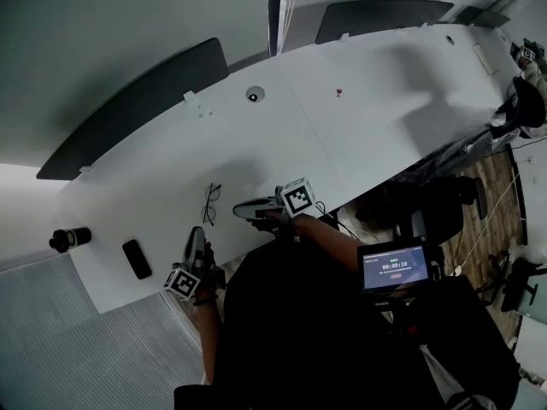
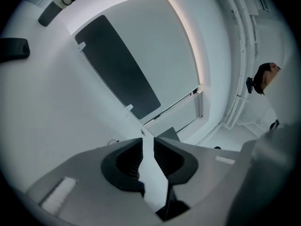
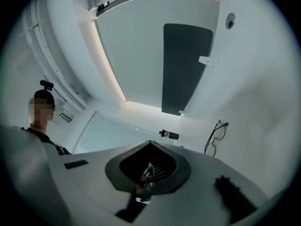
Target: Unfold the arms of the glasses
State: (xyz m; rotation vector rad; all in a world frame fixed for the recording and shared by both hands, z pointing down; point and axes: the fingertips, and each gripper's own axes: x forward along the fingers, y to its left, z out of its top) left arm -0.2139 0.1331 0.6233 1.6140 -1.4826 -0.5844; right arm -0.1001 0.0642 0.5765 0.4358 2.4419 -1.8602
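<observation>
The black-framed glasses (image 1: 209,203) lie on the white table (image 1: 359,109), and whether their arms are folded is too small to tell. My right gripper (image 1: 240,209) points left, just right of them and apart, with its jaws shut and empty. The right gripper view has the glasses (image 3: 215,136) up and to the right of the shut gripper (image 3: 150,143). My left gripper (image 1: 197,234) points up the table, just below the glasses and not touching them. In its own view, the left gripper (image 2: 148,139) stands open by a narrow gap, with only bare table between the pads.
A flat black object (image 1: 136,259) and a black cylinder (image 1: 68,238) lie at the table's left end. Dark panels (image 1: 137,109) line the far edge, with a round grommet (image 1: 253,95) near them. A small timer screen (image 1: 393,266) sits at the right. A person (image 3: 42,105) stands off the table.
</observation>
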